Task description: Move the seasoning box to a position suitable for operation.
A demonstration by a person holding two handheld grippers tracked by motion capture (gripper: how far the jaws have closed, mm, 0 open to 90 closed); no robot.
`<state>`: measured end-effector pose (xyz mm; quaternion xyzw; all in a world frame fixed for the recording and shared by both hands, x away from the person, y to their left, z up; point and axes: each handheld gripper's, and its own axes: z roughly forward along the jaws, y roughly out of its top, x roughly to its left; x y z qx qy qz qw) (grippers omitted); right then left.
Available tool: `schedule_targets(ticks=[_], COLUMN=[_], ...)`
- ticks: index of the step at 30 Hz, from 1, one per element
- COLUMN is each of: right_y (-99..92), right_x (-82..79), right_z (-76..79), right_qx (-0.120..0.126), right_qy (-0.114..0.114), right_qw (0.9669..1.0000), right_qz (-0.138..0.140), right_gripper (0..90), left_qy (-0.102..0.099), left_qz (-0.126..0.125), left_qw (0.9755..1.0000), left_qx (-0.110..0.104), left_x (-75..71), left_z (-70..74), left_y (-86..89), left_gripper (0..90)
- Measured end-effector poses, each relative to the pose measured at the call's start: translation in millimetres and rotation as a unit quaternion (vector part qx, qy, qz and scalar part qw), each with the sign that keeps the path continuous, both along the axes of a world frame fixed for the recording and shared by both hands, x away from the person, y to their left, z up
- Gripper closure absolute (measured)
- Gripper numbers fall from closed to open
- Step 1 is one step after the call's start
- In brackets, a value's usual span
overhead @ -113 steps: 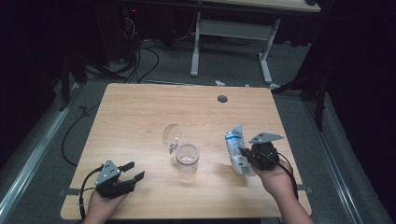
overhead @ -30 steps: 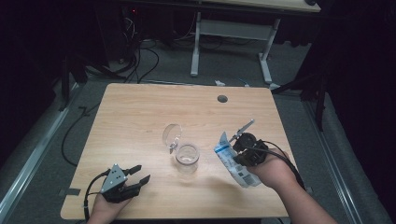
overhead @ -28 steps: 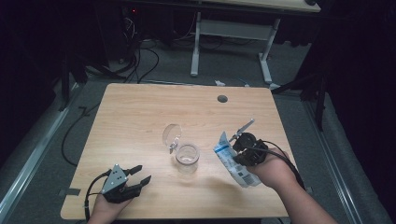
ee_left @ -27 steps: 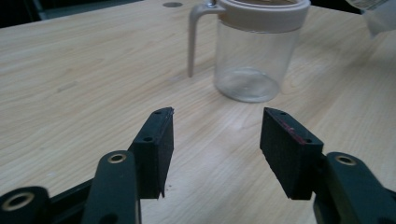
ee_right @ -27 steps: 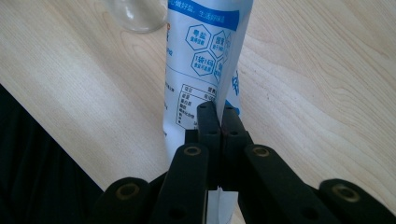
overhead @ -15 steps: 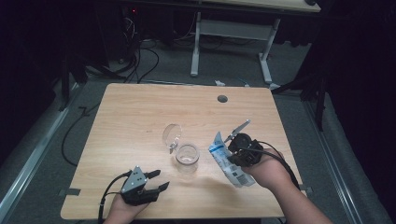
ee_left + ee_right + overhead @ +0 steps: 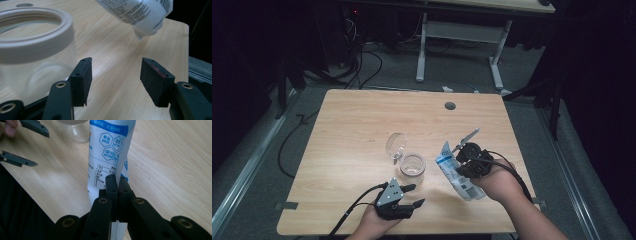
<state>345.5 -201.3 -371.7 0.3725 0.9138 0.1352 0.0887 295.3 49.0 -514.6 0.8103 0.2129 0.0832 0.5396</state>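
Open tabletop (image 7: 352,125) beyond and to the left; jar (image 7: 413,166) sits mid-front, w/ lid (image 7: 396,145) just behind it. One jar, one lid, one pouch. Left gripper (image 7: 410,195) near front edge, jaws apart, nothing between, just short of jar. Right gripper (image 7: 460,161) clenched on pouch (image 7: 455,170), held tilted right of jar.

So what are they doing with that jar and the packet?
A person at a wooden table holds a tool in each hand. The right tool is clamped shut on a white and blue printed pouch, tipping it toward an open glass jar whose hinged lid is flipped back. The left tool, jaws open and holding nothing, sits right beside the jar. Nothing can be seen coming out of the pouch.
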Motion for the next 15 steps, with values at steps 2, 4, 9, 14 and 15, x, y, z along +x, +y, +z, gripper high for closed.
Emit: schedule_targets(ticks=[2, 4, 9, 14, 15], right_y=[0.5, 1.1, 2.7, 9.9, 11.0], right_x=[-0.1, 0.0, 0.4, -2.3, -3.0], right_z=[0.0, 0.4, 2.2, 8.5, 10.2], right_qx=[-0.003, -0.001, 0.000, -0.008, -0.009], right_qy=[0.001, 0.002, 0.003, 0.000, -0.002], right_qw=[1.0000, 1.0000, 1.0000, 1.0000, 0.9999], right_qz=[0.001, 0.000, -0.001, -0.005, -0.005], right_gripper=[90.0, 90.0, 90.0, 90.0, 90.0], left_qy=[-0.003, -0.010, -0.010, -0.013, -0.013], left_qz=[-0.004, -0.010, -0.007, -0.019, -0.019], left_qw=[1.0000, 0.9999, 0.9997, 0.9997, 0.9997], left_qx=[-0.004, -0.007, -0.018, 0.004, 0.006], left_x=[0.9, 2.2, 4.8, -0.5, -1.2], left_z=[1.5, 3.6, 3.6, -3.4, -4.7], left_y=[-6.5, -11.2, -14.5, -19.5, -20.7], left_gripper=[43.2, 43.1, 42.2, 37.1, 35.9])
